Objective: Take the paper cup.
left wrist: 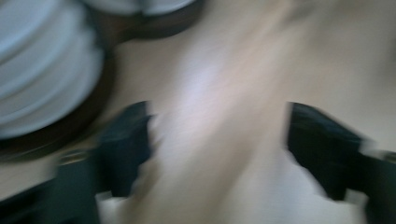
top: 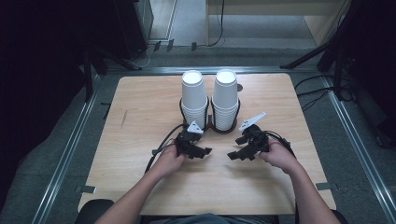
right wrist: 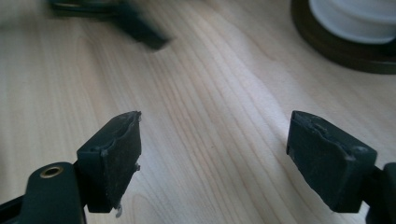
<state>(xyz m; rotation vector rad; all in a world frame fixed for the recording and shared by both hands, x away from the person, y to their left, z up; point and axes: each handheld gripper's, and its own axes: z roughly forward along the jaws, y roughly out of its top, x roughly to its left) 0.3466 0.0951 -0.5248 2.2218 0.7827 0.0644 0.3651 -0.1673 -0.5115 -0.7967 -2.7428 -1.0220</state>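
White cup stacks (top: 209, 100) stand just beyond the left hand-held gripper (top: 201, 152) and right hand-held gripper (top: 236, 155), both spread empty.

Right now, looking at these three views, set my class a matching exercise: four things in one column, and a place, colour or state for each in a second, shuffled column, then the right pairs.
Things:
1. Left cup stack
2. Cup holder
3. Left tongs
4. Table

Descriptions:
A. light wood grain
B. open, nothing between the jaws
C. white, standing upright
D. dark, ringing the bottoms of both stacks

Pairs: 1-C, 2-D, 3-B, 4-A
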